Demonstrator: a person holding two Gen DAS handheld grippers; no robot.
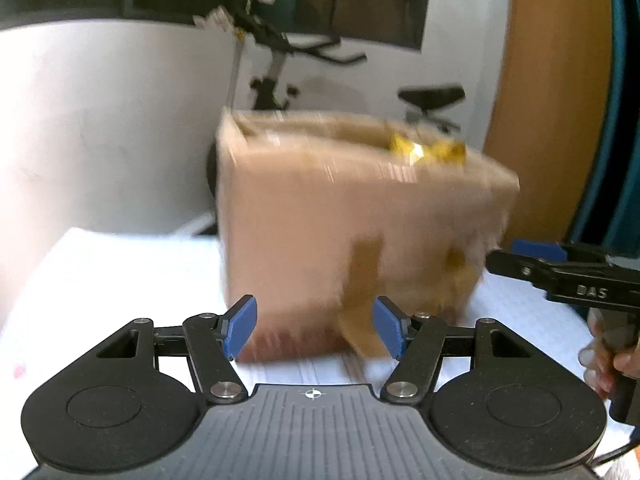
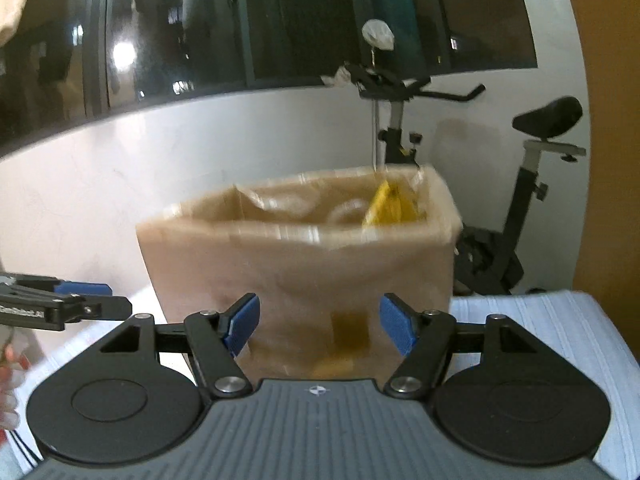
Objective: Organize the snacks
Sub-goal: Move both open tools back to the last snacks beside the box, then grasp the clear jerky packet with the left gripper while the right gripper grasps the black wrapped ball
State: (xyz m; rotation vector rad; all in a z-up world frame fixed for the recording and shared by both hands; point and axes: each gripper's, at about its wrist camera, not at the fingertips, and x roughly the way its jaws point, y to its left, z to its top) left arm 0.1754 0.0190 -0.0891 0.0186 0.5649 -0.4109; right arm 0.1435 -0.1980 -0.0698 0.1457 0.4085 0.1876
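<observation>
Both of your hand-held grippers are aimed at the cardboard box (image 1: 360, 216), each tilted a little downward. Your left hand-held gripper (image 1: 315, 328) comes in at the box's lower near corner, blue pads (image 1: 242, 328) spread apart with nothing pinched between them; the box wall sits just beyond the tips, and the blur hides whether anything touches. Your right hand-held gripper (image 2: 320, 324) faces the box's broad front wall, its pads (image 2: 398, 330) likewise spread and empty, the wall right behind the gap.

From the left view, your right hand (image 1: 608, 360) wraps the handle at the frame's edge, that gripper's tips close to the box's right side. From the right view, the left tool pokes in from the left edge, short of the box.

The box stands upright on the white table (image 2: 560, 320), open top up, brown tape (image 2: 352, 330) down its front. A yellow snack packet (image 2: 390, 204) stands on end inside, against the far right corner, its top poking up at the rim. An exercise bike (image 2: 520, 184) stands behind.
</observation>
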